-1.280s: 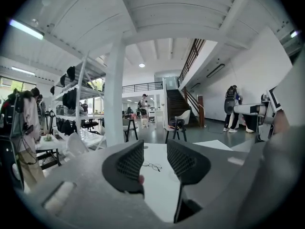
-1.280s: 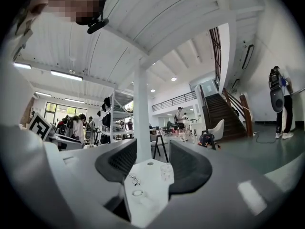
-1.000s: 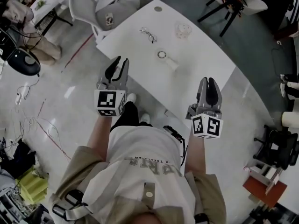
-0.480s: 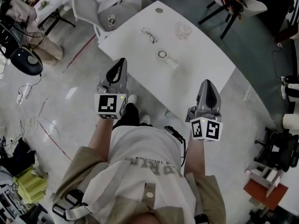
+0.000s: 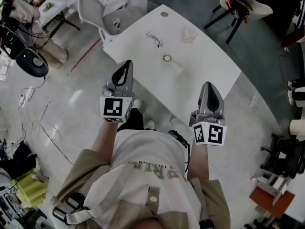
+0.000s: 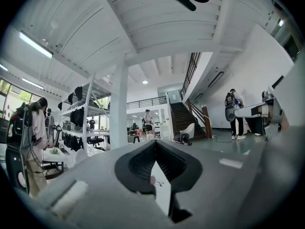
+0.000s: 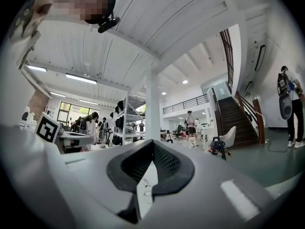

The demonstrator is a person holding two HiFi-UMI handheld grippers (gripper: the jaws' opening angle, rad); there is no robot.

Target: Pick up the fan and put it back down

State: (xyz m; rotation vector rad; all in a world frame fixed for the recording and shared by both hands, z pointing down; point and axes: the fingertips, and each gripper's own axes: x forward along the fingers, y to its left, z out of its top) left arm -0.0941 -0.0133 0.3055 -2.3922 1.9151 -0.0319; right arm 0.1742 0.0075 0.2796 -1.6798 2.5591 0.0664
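A small white hand fan [image 5: 170,62] with a ring-shaped head lies on the white table [image 5: 209,66], near its middle. My left gripper [image 5: 127,64] hangs at the table's near left edge, jaws shut with nothing between them. My right gripper [image 5: 209,86] hovers over the near right edge, also shut and empty. Both stand short of the fan, one on each side of it. In the left gripper view the left gripper [image 6: 155,146] shows its dark pads closed together. The right gripper [image 7: 151,148] looks the same in its own view, with the fan [image 7: 147,193] tiny in the slit below.
A pair of glasses [image 5: 153,37] and a clear crumpled object [image 5: 189,35] lie farther back on the table. A white chair [image 5: 97,13] stands at the table's far left. Cables and bags litter the floor at left; black chairs stand at right.
Both grippers' jaws went from partly open to shut, with nothing caught. Both hands crept slightly forward toward the table.
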